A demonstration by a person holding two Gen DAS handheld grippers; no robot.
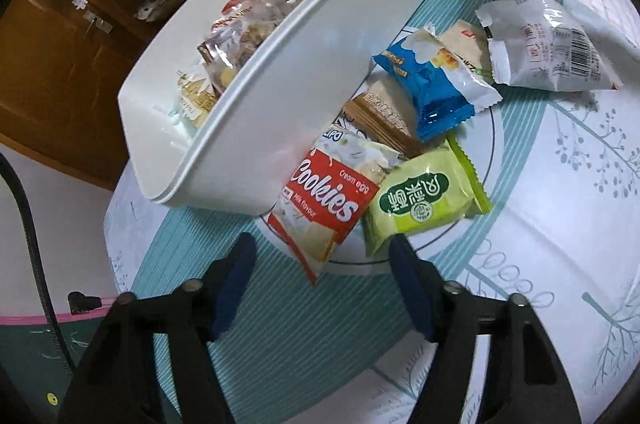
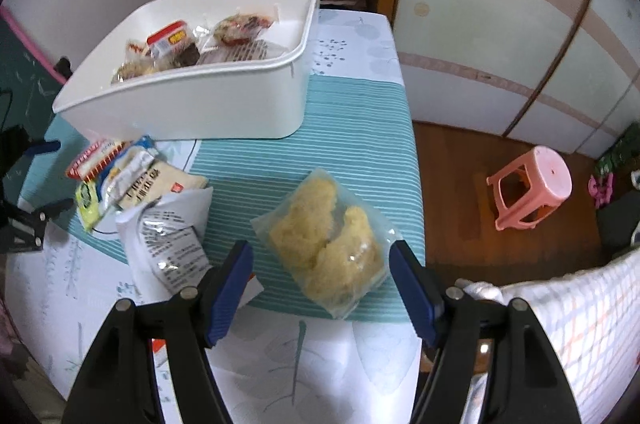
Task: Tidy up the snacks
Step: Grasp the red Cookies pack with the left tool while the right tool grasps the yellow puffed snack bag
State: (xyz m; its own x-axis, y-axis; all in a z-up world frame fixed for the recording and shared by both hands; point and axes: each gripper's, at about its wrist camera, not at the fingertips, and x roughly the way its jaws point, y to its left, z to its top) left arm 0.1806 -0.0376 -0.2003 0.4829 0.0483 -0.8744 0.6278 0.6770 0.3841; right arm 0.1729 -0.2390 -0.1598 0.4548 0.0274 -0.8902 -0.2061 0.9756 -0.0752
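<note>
Worktop [image 2: 352,143] — cloth of teal stripes and white leaf print, with a white bin [image 1: 280,95] at the far side.

Bin contents — several wrapped snacks, among them a red-lidded tub [image 2: 170,39] and clear-wrapped cakes.

Loose snacks on the cloth beside the bin, in a heap:
- red "Cookies" pack [image 1: 320,207], nearest the left claw, its lower corner lying between the fingers' tips
- green pack [image 1: 424,203], touching the Cookies pack on its right
- brown pack [image 1: 384,119], partly under the others
- blue pack [image 1: 436,79], overlapping the brown one
- white pack [image 1: 548,47] with a barcode, farther right
- clear bag [image 2: 328,244] of pale yellow cake, apart from the heap, on the teal stripes

Left claw [image 1: 320,256] — about half open, nothing gripped; its pads flank the corner of the Cookies pack without pressing it.

Right claw [image 2: 320,260] — about half open, empty; the clear bag lies between and just beyond its fingers, no contact visible.

Off the worktop — pink stool [image 2: 532,187] on the wooden floor.
</note>
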